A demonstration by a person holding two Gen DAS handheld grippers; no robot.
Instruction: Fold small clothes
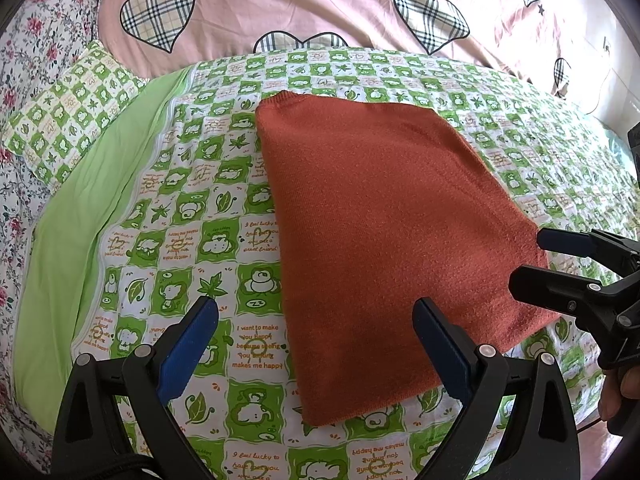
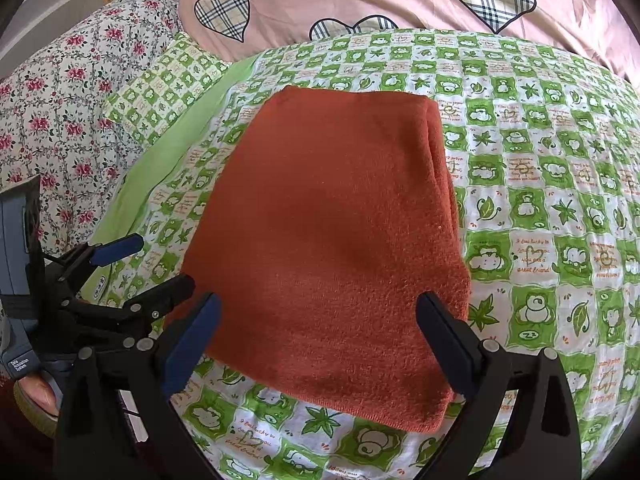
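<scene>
A rust-orange knitted garment [image 1: 384,216] lies folded into a flat rectangle on the green-and-white patterned sheet [image 1: 188,216]. It also shows in the right wrist view [image 2: 332,240]. My left gripper [image 1: 316,320] is open and empty, hovering over the garment's near left corner. My right gripper [image 2: 318,316] is open and empty, above the garment's near edge. In the left wrist view the right gripper [image 1: 532,256] sits at the garment's right edge. In the right wrist view the left gripper [image 2: 160,264] sits at the garment's left edge.
A pink duvet with plaid hearts [image 1: 304,8] lies along the back of the bed. A small green checked pillow [image 1: 68,112] and a floral cover [image 1: 24,60] lie at the left. A plain green strip [image 1: 80,220] borders the sheet.
</scene>
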